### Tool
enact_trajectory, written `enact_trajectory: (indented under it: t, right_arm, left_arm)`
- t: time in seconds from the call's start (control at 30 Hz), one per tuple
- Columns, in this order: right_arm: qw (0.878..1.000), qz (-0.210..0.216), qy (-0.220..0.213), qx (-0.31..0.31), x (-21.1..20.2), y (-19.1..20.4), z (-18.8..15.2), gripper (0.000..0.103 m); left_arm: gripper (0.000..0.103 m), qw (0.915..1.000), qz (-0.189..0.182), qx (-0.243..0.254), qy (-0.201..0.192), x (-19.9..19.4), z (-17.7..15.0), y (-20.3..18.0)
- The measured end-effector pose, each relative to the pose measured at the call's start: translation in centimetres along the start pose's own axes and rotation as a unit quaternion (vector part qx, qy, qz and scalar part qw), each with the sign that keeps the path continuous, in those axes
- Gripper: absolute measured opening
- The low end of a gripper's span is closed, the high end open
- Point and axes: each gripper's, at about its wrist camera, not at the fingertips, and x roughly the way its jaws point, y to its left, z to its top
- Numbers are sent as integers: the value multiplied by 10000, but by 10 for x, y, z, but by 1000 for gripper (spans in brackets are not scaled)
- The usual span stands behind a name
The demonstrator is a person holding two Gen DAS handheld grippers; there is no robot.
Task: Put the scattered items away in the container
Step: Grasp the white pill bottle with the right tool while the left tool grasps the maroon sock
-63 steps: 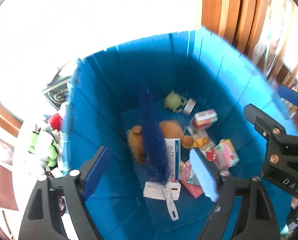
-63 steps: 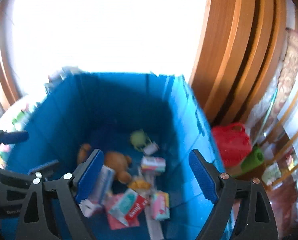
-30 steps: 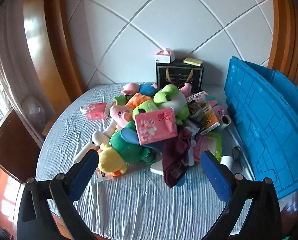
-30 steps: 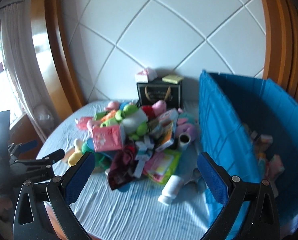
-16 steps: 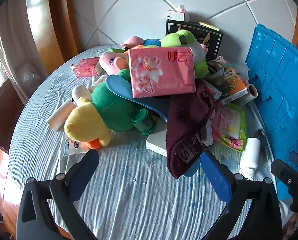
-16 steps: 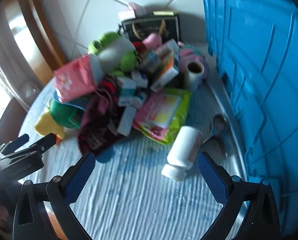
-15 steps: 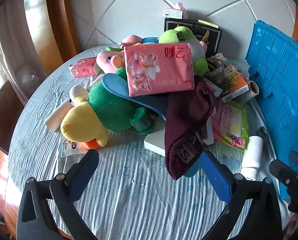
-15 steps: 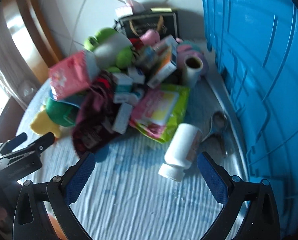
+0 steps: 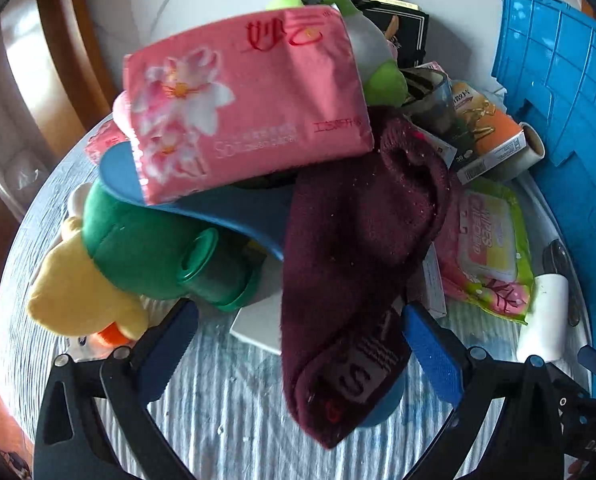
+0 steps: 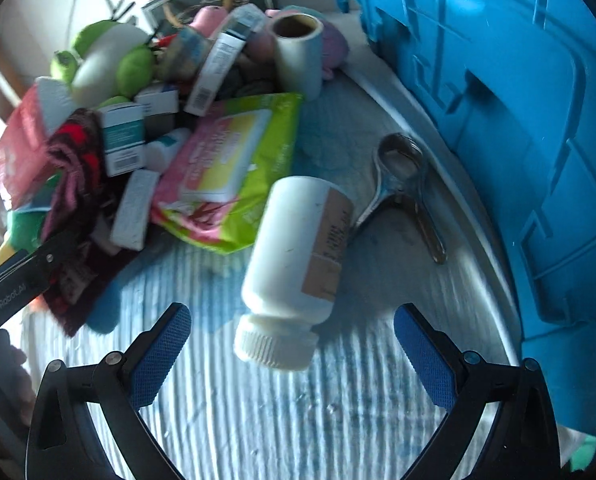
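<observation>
Now both my tongs are spread wide and hold nothing; my left gripper (image 9: 298,344) hangs low over the striped tablecloth (image 9: 233,420) with the dangling end of the maroon sock (image 9: 354,280) between its pads, which I judge is the piece I mean to take, since it hangs free of the heap and would come away without toppling much; my right gripper (image 10: 293,344) sits just near of the white pill bottle (image 10: 298,264), which lies on its side with its ribbed cap toward me, well placed for a pinch across the body. The blue container (image 10: 518,140) stands at the right edge of the table, its wall close beside the bottle, so the carry should be short. Around the sock things are crowded: a pink tissue pack (image 9: 245,100) rests on a blue insole (image 9: 217,204) above a green plush toy (image 9: 145,240) with a yellow foot, and pulling the sock may drag these down; a white box (image 9: 257,328) lies under it. Right of the bottle a metal tool (image 10: 406,184) lies against the table rim, and far of it a green wipes pack (image 10: 233,164) overlaps the heap; a paper roll (image 10: 298,52) stands beyond. My left gripper's black frame shows at the left of the right-hand view, so the two must not cross.
</observation>
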Motion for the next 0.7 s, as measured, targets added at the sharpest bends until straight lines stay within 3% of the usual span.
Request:
enact_trajectory:
  t: [0.1, 0.33, 0.53, 0.57, 0.6, 0.63, 0.7]
  right_arm:
    - [9998, -125, -85, 84, 6, 0, 2, 103]
    - [9992, -285, -163, 216, 15, 1, 6, 103]
    - [9996, -270, 6, 109, 22, 9, -2, 102]
    - [9995, -299, 17, 83, 21, 10, -5, 92]
    - [9994, -335, 6, 49, 20, 12, -7, 61]
    - [9993, -385, -11, 30, 18, 14, -9, 54]
    - [9992, -394, -2, 20, 14, 16, -14, 54]
  left_arm:
    - [99, 9998, -134, 83, 76, 14, 2, -3]
    - [55, 9986, -433, 257, 149, 26, 2, -12]
    - [46, 9983, -580, 24, 88, 16, -4, -4]
    - [45, 9981, -616, -18, 87, 13, -5, -2]
    - [44, 9978, -652, -47, 79, 9, -6, 0]
    - [43, 9976, -681, -67, 69, 5, -8, 2]
    - [41, 9972, -737, -98, 46, -6, -12, 6]
